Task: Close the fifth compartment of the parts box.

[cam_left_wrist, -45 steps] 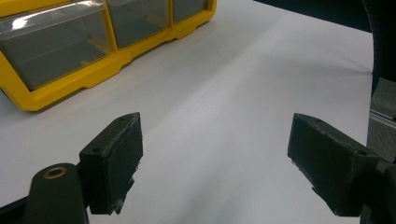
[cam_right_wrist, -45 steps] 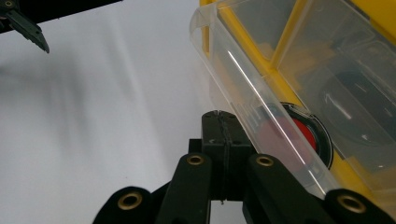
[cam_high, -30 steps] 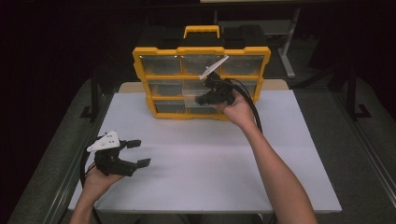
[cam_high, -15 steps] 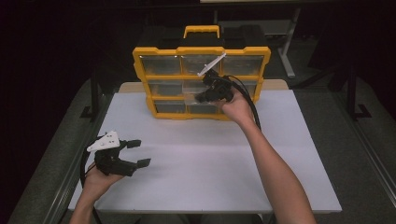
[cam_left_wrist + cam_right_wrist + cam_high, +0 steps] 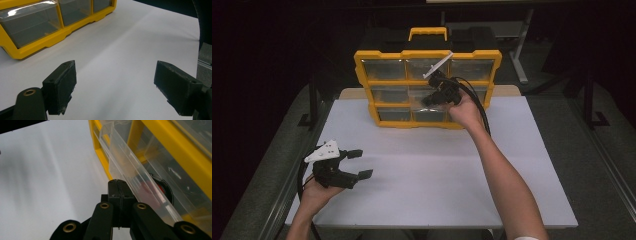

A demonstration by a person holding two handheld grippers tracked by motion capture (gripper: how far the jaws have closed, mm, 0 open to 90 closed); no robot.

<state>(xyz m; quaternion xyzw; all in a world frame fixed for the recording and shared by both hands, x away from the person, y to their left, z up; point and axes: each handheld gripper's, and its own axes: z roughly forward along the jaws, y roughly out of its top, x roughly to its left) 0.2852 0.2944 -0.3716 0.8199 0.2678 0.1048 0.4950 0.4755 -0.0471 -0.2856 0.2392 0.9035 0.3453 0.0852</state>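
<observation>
Right tool [image 5: 117, 185] has its two black jaws pressed flat together with nothing between them, tip resting just beside the front lip of a clear plastic drawer [image 5: 130, 170] in the yellow plastic organiser cabinet with a carry handle [image 5: 428, 87], which stands upright at the far edge of the white surface [image 5: 432, 170]. That drawer looks pulled partly out of the middle row, though the close angle makes it hard to be sure, and something red and dark lies blurred behind its wall. Pushing with closed jaws could slide off the slick lip, or shove the whole light cabinet backward off the far edge, since nothing braces it. Left tool [image 5: 343, 169], jaws spread wide and empty, hovers low over the surface near the person's side, well apart from the cabinet, too far to steady it.
</observation>
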